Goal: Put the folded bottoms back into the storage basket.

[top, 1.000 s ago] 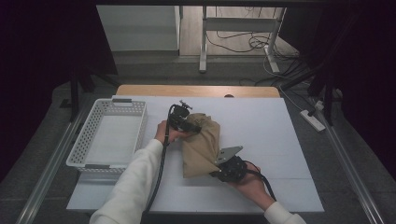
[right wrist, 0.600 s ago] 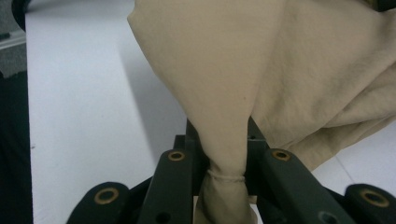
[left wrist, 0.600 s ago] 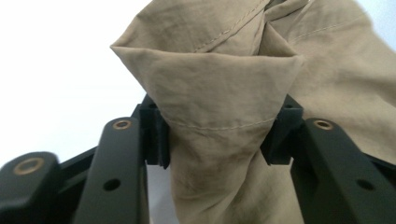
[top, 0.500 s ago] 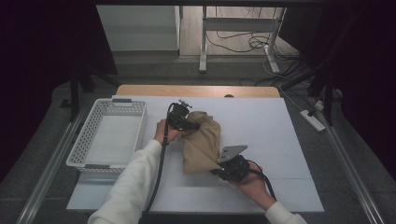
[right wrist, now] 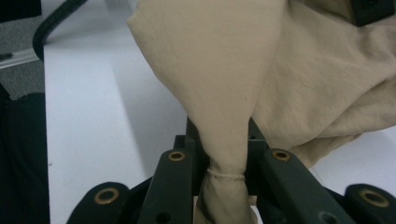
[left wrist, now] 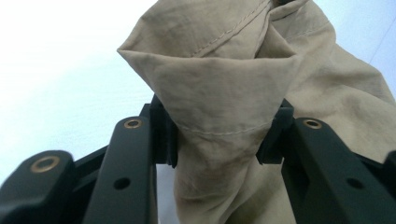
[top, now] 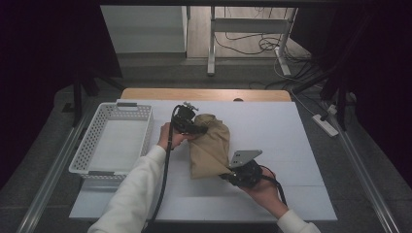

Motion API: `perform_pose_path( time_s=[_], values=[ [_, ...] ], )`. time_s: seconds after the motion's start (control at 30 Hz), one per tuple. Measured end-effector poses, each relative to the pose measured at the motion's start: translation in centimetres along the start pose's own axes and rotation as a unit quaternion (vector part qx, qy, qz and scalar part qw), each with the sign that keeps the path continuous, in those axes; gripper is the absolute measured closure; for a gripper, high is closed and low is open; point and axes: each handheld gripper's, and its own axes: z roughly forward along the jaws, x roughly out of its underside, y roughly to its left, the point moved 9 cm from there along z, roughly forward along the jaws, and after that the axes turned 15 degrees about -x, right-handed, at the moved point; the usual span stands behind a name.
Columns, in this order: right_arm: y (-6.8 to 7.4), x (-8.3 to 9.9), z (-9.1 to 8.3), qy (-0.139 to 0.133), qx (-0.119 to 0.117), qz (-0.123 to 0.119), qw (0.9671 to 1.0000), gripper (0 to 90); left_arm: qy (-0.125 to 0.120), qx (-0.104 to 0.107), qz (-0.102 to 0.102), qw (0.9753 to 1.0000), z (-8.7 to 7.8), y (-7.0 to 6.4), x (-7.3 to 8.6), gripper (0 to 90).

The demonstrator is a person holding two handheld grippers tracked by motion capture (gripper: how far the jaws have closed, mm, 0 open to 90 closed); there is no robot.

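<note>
A tan cloth garment (top: 210, 145) lies bunched in the middle of the white table (top: 291, 131). My left gripper (top: 197, 128) is at the cloth's far left end and is shut on a fold of it; in the left gripper view the tan cloth (left wrist: 219, 98) is pinched between the black jaws at my left gripper (left wrist: 217, 140). My right gripper (top: 228, 174) holds the near right corner; in the right gripper view the tan cloth (right wrist: 224, 93) narrows to a tight twist clamped at my right gripper (right wrist: 225, 158). The stretch between the two holds is slightly raised.
A white plastic basket (top: 114, 141) stands at the table's left side, with nothing seen inside. A wooden strip (top: 204, 93) runs along the table's far edge. Metal rails flank the table, and cables lie on the floor beyond.
My right gripper has slid slightly toward the near right with the cloth corner, stretching the fabric a little. My left gripper has barely moved.
</note>
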Motion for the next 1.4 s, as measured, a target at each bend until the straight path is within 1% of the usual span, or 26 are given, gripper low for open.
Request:
perform_pose_path(
  time_s=[0.2, 0.3, 0.47, 0.63, 0.8, 1.07, 1.2, 1.4],
  values=[
    [0.3, -0.9, -0.6, -0.014, 0.005, -0.008, 0.9999, 78.7, -0.013, -0.001, 0.001, 0.9999, -1.2, 0.1, -0.3, 59.0],
    [0.5, -1.1, -0.5, -0.016, 0.003, -0.012, 0.9998, 78.7, -0.02, -0.003, 0.005, 0.9998, -2.1, 0.3, -0.4, 59.1],
    [0.7, -1.7, -0.3, -0.02, -0.001, -0.018, 0.9996, 78.7, -0.034, -0.009, 0.002, 0.9994, -3.7, 0.7, -0.6, 59.2],
    [1.0, -2.9, 0.0, -0.029, -0.005, -0.027, 0.9992, 78.8, -0.05, -0.017, 0.0, 0.9986, -5.6, 1.6, -0.6, 59.2],
    [1.3, -4.3, 0.6, -0.038, -0.012, -0.037, 0.9985, 78.8, -0.063, -0.028, -0.002, 0.9977, -7.8, 2.7, -0.4, 59.3],
    [1.7, -6.5, 1.6, -0.053, -0.024, -0.049, 0.9971, 78.8, -0.077, -0.045, -0.008, 0.996, -10.6, 4.4, 0.2, 59.4],
    [1.9, -7.5, 2.1, -0.06, -0.029, -0.053, 0.9964, 78.8, -0.082, -0.051, -0.01, 0.9952, -11.7, 5.0, 0.4, 59.5],
    [2.2, -8.3, 2.5, -0.065, -0.034, -0.056, 0.9958, 78.8, -0.087, -0.057, -0.007, 0.9945, -12.8, 5.2, 0.5, 59.6]
  ],
)
